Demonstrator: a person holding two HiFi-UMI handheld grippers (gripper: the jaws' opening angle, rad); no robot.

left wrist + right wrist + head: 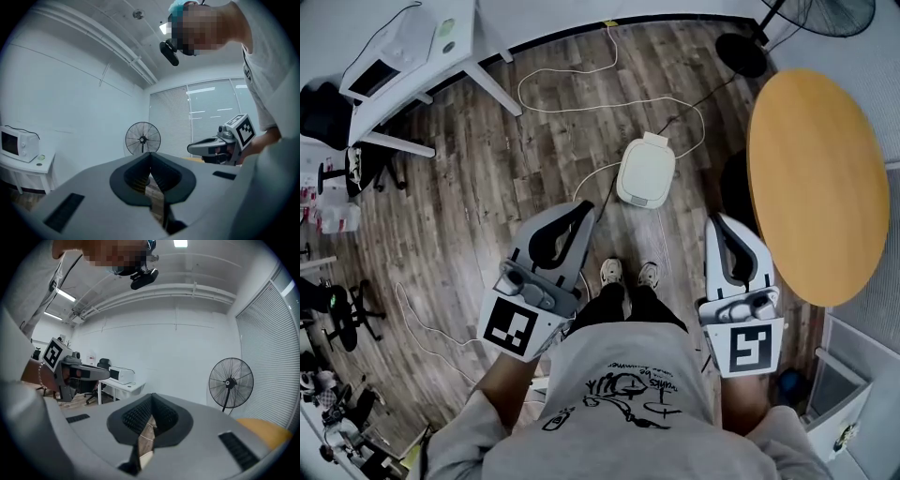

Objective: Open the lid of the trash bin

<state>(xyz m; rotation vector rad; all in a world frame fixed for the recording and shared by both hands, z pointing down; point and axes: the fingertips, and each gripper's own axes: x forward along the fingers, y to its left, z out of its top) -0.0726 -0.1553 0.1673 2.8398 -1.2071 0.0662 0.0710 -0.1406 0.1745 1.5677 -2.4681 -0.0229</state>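
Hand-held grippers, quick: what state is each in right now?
Left hand-held gripper: closed, holding nothing.
Right hand-held gripper: closed, holding nothing.

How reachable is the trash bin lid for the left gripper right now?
Probably yes, with a stoop: the trash bin sits on open floor ahead of the shoes, only a cable beside it; the left gripper is held above, jaws shut.

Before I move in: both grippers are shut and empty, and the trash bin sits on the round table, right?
No: the head view shows the trash bin on the floor beside the round table. Left gripper and right gripper are shut, empty.
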